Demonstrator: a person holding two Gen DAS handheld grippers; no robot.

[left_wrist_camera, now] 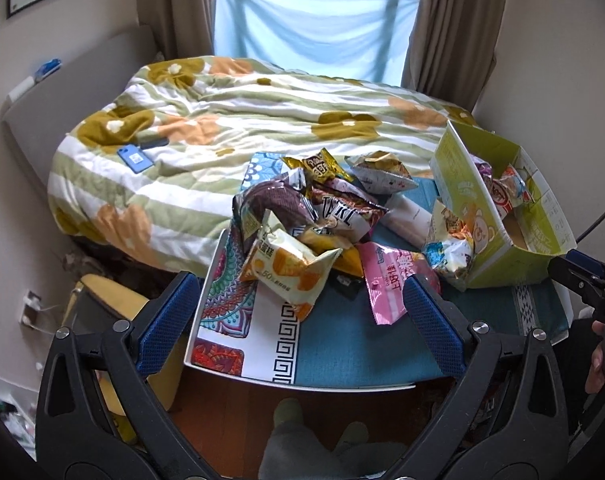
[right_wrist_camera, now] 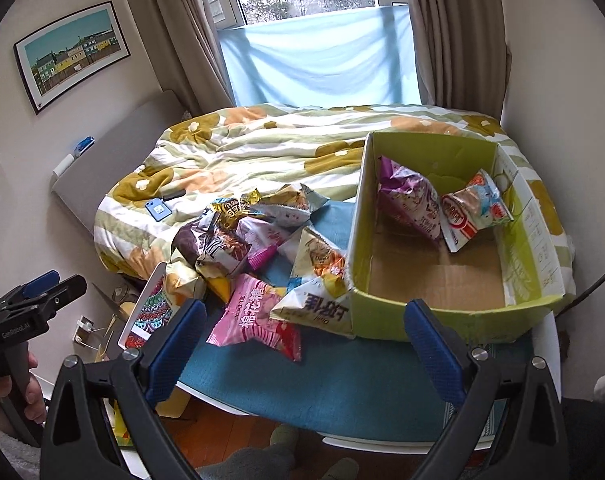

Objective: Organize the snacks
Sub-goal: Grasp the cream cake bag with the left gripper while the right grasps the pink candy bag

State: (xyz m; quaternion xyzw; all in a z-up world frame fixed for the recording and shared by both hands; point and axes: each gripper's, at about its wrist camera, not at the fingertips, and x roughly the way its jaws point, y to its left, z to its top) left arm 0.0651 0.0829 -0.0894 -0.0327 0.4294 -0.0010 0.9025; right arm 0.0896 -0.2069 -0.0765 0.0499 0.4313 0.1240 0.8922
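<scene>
A heap of snack bags (left_wrist_camera: 302, 216) (right_wrist_camera: 238, 240) lies on a small table covered by a teal cloth (left_wrist_camera: 342, 344) (right_wrist_camera: 322, 384). A pink bag (left_wrist_camera: 386, 280) (right_wrist_camera: 258, 316) sits at the near edge of the heap. To the right stands an open green cardboard box (left_wrist_camera: 498, 240) (right_wrist_camera: 454, 316) holding a purple bag (right_wrist_camera: 410, 196) and a red-and-white bag (right_wrist_camera: 474, 208). My left gripper (left_wrist_camera: 298, 320) hovers open, nothing between its blue pads, just short of the heap. My right gripper (right_wrist_camera: 306, 332) is open too, near the box's front corner.
A bed with a flowered quilt (left_wrist_camera: 230, 120) (right_wrist_camera: 286, 140) lies behind the table, with a blue phone (left_wrist_camera: 136, 159) (right_wrist_camera: 158, 209) on it. Walls close in on both sides. A yellow stool (left_wrist_camera: 102, 312) stands left of the table; wooden floor and slippered feet (left_wrist_camera: 302, 440) show below.
</scene>
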